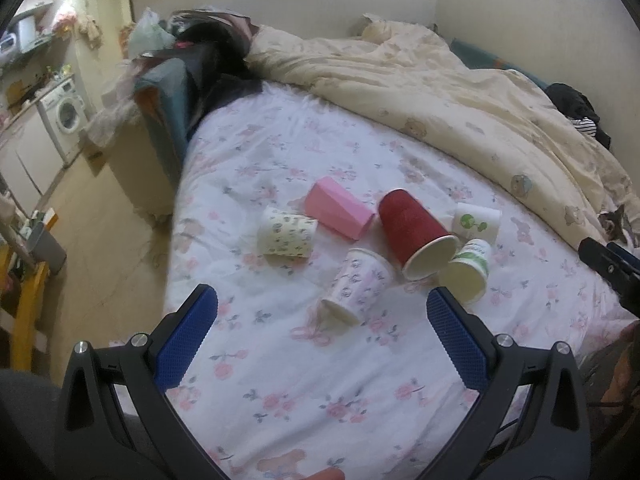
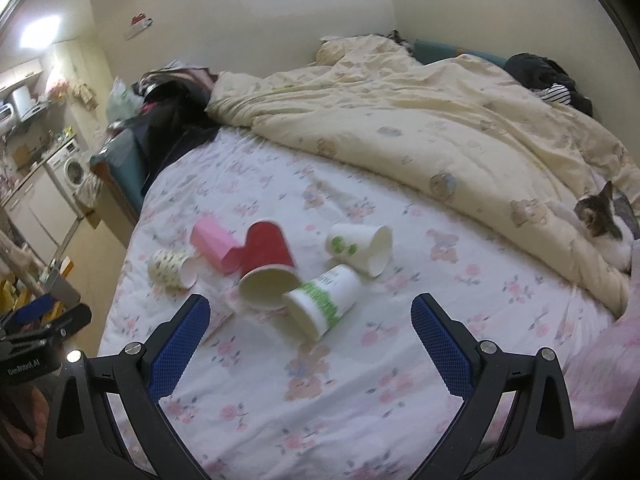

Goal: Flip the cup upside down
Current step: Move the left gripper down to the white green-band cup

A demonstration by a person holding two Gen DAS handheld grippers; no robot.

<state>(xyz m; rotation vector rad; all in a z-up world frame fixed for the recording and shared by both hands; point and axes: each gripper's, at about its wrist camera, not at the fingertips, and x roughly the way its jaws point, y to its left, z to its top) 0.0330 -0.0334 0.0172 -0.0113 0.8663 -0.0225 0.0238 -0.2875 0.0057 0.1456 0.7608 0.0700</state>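
Observation:
Several paper cups lie on their sides on the floral bedsheet (image 1: 304,380). A red cup (image 1: 414,234) (image 2: 266,258) lies in the middle with its mouth towards me. A pink cup (image 1: 338,208) (image 2: 214,246), a yellow-patterned cup (image 1: 286,238) (image 2: 170,268), a floral white cup (image 1: 356,286), a green-banded cup (image 1: 468,272) (image 2: 324,300) and a white cup with green dots (image 1: 476,222) (image 2: 360,248) lie around it. My left gripper (image 1: 322,312) is open and empty, just short of the floral cup. My right gripper (image 2: 310,314) is open and empty, around the green-banded cup's near end.
A cream duvet (image 2: 420,120) is bunched at the back of the bed. A cat (image 2: 600,216) lies at the right edge. Dark clothes (image 1: 212,68) are piled at the bed's far left. The floor (image 1: 100,240) and a washing machine (image 1: 66,114) are to the left.

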